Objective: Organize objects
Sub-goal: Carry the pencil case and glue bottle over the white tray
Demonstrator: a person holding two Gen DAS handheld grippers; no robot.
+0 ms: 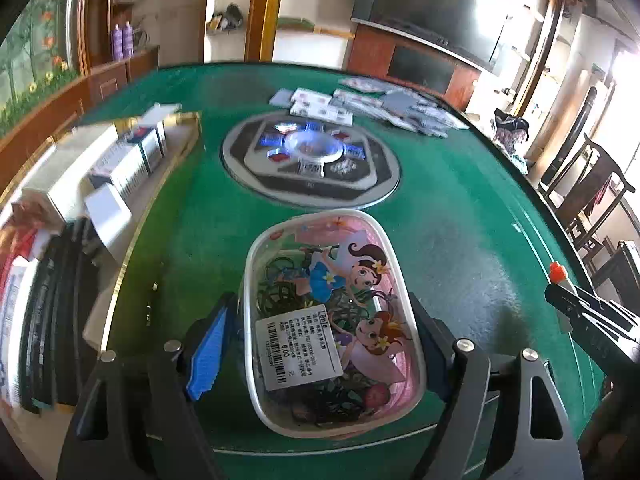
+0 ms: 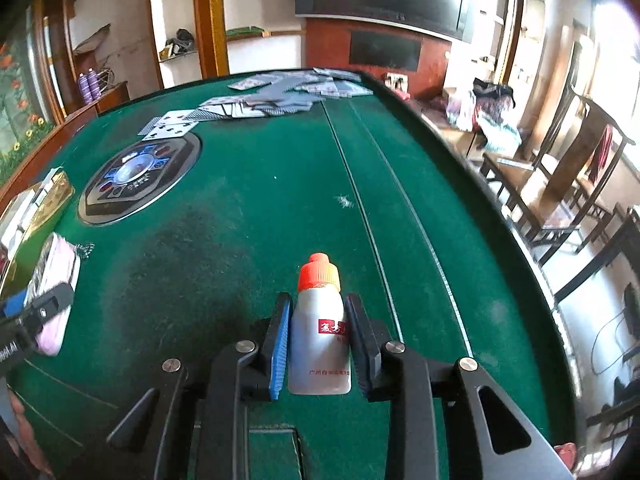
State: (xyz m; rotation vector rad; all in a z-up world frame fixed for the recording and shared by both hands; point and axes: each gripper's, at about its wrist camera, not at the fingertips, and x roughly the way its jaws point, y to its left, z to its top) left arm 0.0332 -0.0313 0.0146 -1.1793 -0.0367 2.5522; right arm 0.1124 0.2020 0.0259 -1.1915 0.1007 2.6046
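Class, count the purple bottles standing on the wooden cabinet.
2: purple bottles stand side by side on the wooden cabinet, far left beyond the table. Others may be hidden.

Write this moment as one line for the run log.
left gripper: around box, grip unclear | right gripper: shut on bottle | cards: scattered at far side of table

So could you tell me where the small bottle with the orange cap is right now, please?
In the right wrist view the bottle sits low and central, between the right gripper fingers above the green table.
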